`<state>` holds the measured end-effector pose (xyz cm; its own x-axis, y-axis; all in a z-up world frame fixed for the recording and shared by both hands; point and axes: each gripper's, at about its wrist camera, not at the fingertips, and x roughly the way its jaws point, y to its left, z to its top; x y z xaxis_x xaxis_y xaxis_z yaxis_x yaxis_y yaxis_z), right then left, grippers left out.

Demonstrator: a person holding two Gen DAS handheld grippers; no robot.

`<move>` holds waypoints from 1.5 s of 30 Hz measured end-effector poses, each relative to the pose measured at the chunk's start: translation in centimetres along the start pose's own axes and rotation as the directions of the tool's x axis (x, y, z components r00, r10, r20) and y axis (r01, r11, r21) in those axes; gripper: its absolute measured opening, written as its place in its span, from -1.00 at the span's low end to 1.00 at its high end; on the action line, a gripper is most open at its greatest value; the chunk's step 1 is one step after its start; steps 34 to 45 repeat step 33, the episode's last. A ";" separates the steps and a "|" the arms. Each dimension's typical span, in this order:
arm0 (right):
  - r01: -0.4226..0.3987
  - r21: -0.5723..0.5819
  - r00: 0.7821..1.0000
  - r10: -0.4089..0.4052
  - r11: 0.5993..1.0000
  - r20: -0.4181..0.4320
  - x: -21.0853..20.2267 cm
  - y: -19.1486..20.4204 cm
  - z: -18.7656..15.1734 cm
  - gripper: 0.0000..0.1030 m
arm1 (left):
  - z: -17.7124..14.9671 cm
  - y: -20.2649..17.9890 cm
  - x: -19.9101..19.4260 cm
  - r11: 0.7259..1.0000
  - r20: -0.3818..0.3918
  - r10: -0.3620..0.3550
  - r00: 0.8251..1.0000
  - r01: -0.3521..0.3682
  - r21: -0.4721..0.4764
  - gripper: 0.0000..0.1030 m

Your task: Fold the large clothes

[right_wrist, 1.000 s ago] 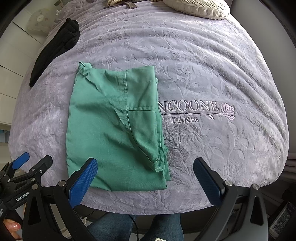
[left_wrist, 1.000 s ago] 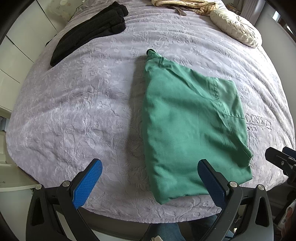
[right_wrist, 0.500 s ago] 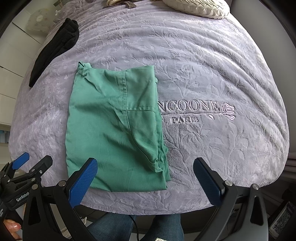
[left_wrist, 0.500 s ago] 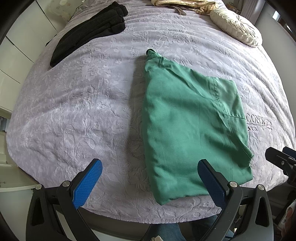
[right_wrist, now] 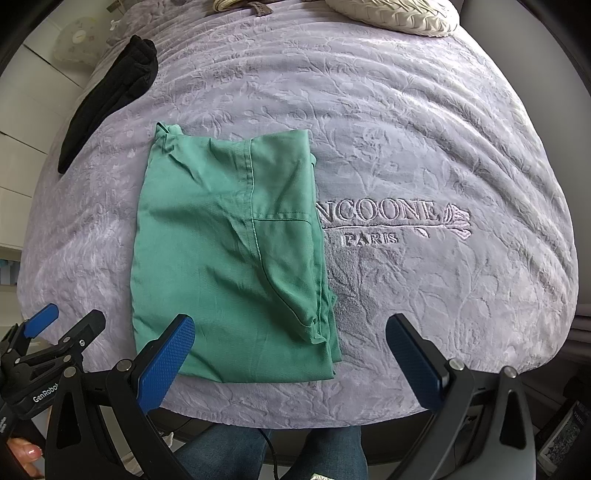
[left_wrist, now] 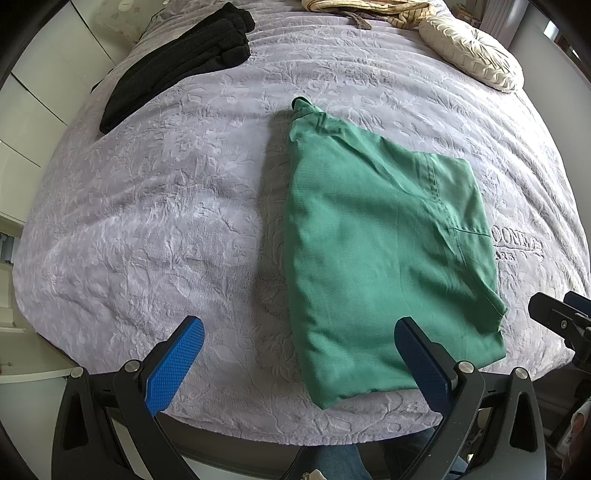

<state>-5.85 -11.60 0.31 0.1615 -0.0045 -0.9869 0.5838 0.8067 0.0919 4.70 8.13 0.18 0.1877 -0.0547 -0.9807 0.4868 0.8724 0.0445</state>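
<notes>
A green garment (left_wrist: 384, 251) lies folded into a flat rectangle on the lilac bedspread (left_wrist: 166, 221), near the bed's front edge. It also shows in the right wrist view (right_wrist: 229, 251). My left gripper (left_wrist: 299, 362) is open and empty, held above the bed's front edge by the garment's near left corner. My right gripper (right_wrist: 291, 354) is open and empty, above the garment's near right corner. Each gripper shows at the edge of the other's view: the right gripper (left_wrist: 561, 325), the left gripper (right_wrist: 48, 332).
A folded black garment (left_wrist: 184, 62) lies at the far left of the bed. A cream round cushion (left_wrist: 476, 55) and striped beige cloth (left_wrist: 369, 7) lie at the far end. The bedspread (right_wrist: 406, 147) bears embroidered lettering (right_wrist: 380, 221). White cabinets (left_wrist: 33, 110) stand left.
</notes>
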 end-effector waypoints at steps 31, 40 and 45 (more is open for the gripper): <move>-0.004 -0.008 1.000 0.004 1.000 -0.007 0.2 0.1 -0.2 1.00 | -0.2 -0.5 -0.7 1.000 0.039 0.019 0.999 -0.020 0.022 1.00; -0.006 -0.008 1.000 0.006 1.000 -0.008 0.2 0.0 -0.2 1.00 | -0.2 -0.7 -0.8 0.999 0.042 0.018 0.999 -0.019 0.028 1.00; -0.006 -0.008 1.000 0.006 1.000 -0.008 0.2 0.0 -0.2 1.00 | -0.2 -0.7 -0.8 0.999 0.042 0.018 0.999 -0.019 0.028 1.00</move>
